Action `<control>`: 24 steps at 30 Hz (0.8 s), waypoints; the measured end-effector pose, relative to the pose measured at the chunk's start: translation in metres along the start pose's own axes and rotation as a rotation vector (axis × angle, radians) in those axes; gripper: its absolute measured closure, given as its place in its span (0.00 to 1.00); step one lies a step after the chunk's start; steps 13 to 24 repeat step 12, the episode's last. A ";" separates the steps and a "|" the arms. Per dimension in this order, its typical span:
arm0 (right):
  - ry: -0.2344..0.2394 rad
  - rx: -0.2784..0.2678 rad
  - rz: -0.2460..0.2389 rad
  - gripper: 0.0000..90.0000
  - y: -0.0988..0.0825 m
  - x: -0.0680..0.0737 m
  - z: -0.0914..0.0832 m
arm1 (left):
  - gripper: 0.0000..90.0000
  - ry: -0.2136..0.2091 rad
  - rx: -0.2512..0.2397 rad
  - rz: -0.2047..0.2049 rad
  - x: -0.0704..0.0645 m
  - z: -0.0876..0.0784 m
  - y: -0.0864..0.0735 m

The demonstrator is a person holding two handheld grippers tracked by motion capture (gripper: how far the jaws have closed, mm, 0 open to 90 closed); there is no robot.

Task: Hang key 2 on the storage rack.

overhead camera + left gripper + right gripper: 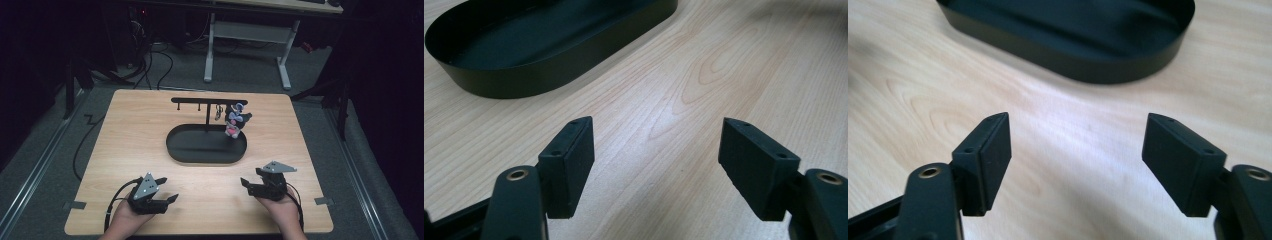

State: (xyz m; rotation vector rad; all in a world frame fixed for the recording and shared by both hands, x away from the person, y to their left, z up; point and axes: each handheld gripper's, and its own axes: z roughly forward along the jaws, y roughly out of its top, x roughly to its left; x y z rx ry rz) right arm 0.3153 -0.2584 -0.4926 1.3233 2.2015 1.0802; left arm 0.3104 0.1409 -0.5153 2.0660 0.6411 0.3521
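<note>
Two grippers rest low over the near part of the wooden table [130, 125], each in a hand, and both stand released with nothing between the jaws. The left gripper [167, 190] sits at the near left, the right gripper [251, 181] at the near right, well apart from each other.

Nearest to them is the black tray [200, 156] — a shallow oval dish with a low upright wall, matt and dark inside. It lies at the middle of the table, its long axis running left to right across the high view. From its far edge rises a thin black post carrying a crossbar [200, 100] with small hooks, parallel to that long axis. A little toy figure [235, 121] — dark, white and pink — hangs at the bar's right end, over the tray's right part.
</note>
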 end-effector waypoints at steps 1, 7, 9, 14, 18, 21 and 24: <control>0.000 -0.003 0.003 0.27 -0.006 0.000 -0.002 | 0.35 0.000 -0.001 -0.002 -0.001 0.000 0.000; -0.041 -0.075 0.042 0.21 -0.049 0.002 -0.020 | 0.35 -0.009 0.006 -0.013 -0.004 0.004 0.000; -0.057 -0.074 0.039 0.21 -0.053 0.001 -0.022 | 0.35 -0.008 0.010 -0.007 -0.005 0.006 0.001; -0.049 -0.080 0.056 0.19 -0.055 0.000 -0.022 | 0.34 -0.009 0.012 -0.009 -0.005 0.007 0.001; -0.049 -0.080 0.056 0.19 -0.055 0.000 -0.022 | 0.34 -0.009 0.012 -0.009 -0.005 0.007 0.001; -0.049 -0.080 0.056 0.19 -0.055 0.000 -0.022 | 0.34 -0.009 0.012 -0.009 -0.005 0.007 0.001; -0.049 -0.080 0.056 0.19 -0.055 0.000 -0.022 | 0.34 -0.009 0.012 -0.009 -0.005 0.007 0.001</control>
